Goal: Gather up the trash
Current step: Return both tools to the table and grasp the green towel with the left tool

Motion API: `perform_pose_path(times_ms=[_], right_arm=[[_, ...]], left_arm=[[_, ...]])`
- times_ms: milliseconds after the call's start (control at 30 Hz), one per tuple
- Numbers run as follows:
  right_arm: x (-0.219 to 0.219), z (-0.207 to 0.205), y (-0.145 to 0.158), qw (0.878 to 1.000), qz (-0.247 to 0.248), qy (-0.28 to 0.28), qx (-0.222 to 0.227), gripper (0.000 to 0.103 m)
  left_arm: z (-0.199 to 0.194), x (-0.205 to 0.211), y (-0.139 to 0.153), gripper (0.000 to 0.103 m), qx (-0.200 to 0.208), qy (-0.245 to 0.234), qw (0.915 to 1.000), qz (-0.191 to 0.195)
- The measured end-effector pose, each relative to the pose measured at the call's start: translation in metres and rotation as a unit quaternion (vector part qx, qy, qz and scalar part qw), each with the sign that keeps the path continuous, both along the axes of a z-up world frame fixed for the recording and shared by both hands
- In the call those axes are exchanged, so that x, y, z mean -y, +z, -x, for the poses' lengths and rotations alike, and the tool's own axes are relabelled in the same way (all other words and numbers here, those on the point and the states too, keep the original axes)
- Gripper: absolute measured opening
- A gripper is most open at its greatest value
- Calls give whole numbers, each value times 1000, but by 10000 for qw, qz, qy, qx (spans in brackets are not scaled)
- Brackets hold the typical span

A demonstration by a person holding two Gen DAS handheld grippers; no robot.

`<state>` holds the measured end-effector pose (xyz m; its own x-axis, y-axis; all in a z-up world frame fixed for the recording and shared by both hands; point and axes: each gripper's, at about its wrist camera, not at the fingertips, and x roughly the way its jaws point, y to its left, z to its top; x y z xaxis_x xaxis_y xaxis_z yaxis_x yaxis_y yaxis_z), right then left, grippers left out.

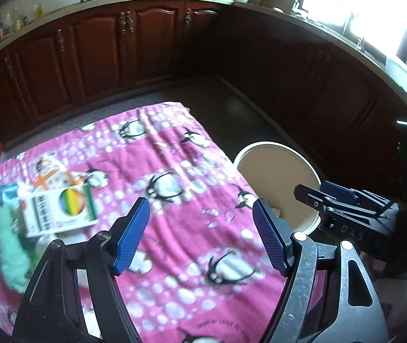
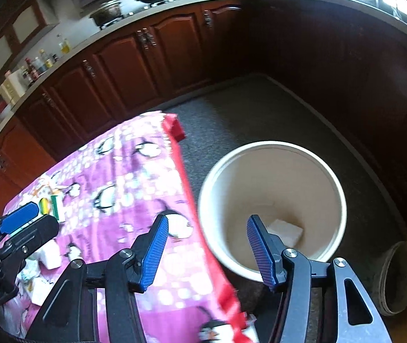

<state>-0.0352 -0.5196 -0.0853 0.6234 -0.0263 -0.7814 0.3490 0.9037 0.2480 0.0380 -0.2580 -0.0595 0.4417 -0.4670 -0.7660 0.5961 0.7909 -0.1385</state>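
Left tool point(image 1: 200, 225) released with ribbed blue pads over pink penguin-print cloth point(image 1: 174, 171), right tool point(image 2: 207, 243) released above round cream bucket point(image 2: 337, 188), white flat scrap point(image 2: 286, 230) inside, glossy cardboard box point(image 1: 60, 211) on the bench

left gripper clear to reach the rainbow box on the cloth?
Probably yes. The left gripper is open and empty, and the rainbow box lies ahead to its left on the pink cloth, nothing between them. A green cloth crowds its near side.

Soft printed cloth point(image 1: 174, 171); smooth plastic bucket point(image 2: 272, 177); glossy wood cabinets point(image 1: 97, 48)

Pink penguin-print cloth point(image 1: 174, 171), cream bucket point(image 2: 272, 183)
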Motion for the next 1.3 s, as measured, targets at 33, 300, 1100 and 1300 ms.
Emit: perform_pose_path(times_ms=[33, 300, 1100, 1300], right_arm=[[-5, -1, 2, 10000, -10, 53, 25, 56], [-74, -15, 12, 9957, -176, 900, 147, 67], [-176, -33, 10, 9792, -276, 2010, 68, 67], [-192, -49, 6, 9740, -346, 2237, -5, 68]], left_arm=[[1, -2, 2, 74, -12, 45, 10000, 10], [6, -80, 8, 74, -186, 501, 9985, 66], [-6, -238, -22, 74, -328, 2114, 9769, 35], [-13, -240, -23, 74, -346, 2128, 9765, 48]])
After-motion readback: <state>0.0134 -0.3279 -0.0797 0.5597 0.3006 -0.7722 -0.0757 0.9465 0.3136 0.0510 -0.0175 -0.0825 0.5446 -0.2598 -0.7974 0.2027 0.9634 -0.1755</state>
